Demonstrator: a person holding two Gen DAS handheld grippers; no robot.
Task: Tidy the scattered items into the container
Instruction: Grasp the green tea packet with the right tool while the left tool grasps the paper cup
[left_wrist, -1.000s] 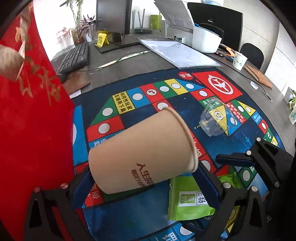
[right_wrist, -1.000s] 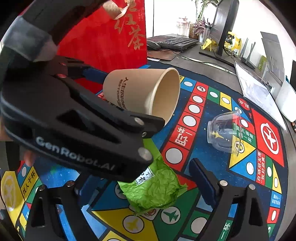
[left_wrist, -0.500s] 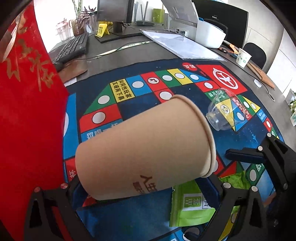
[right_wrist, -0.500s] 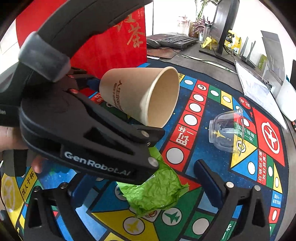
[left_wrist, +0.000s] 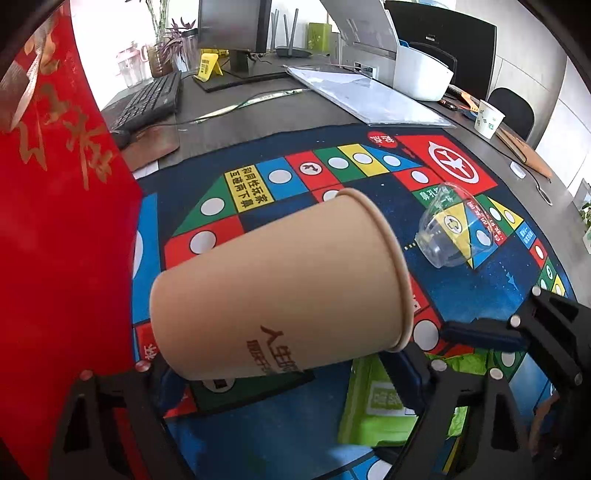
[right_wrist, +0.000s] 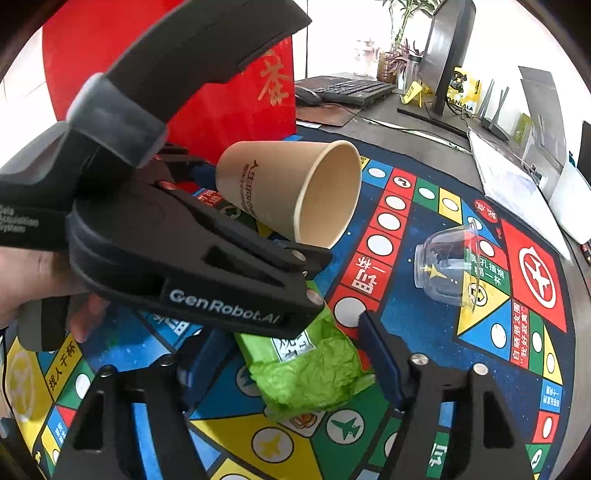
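Note:
My left gripper (left_wrist: 284, 373) is shut on a brown paper cup (left_wrist: 277, 288), held on its side above the game mat with its mouth to the right; the cup also shows in the right wrist view (right_wrist: 291, 195). My right gripper (right_wrist: 291, 354) is open, its fingers either side of a crumpled green packet (right_wrist: 310, 365) lying on the mat. The packet also shows in the left wrist view (left_wrist: 380, 398). A clear plastic cup (left_wrist: 450, 229) lies on its side on the mat, to the right. A red bag (left_wrist: 55, 240) stands at the left.
A colourful game mat (left_wrist: 258, 184) covers the grey desk. Behind it are a keyboard (left_wrist: 147, 99), a monitor (left_wrist: 232, 26), a sheaf of papers (left_wrist: 362, 96), a white printer (left_wrist: 417, 70) and a small paper cup (left_wrist: 487, 118).
My left gripper has lifted the brown paper cup higher and nearer the red bag. My right gripper has stayed open around the green packet.

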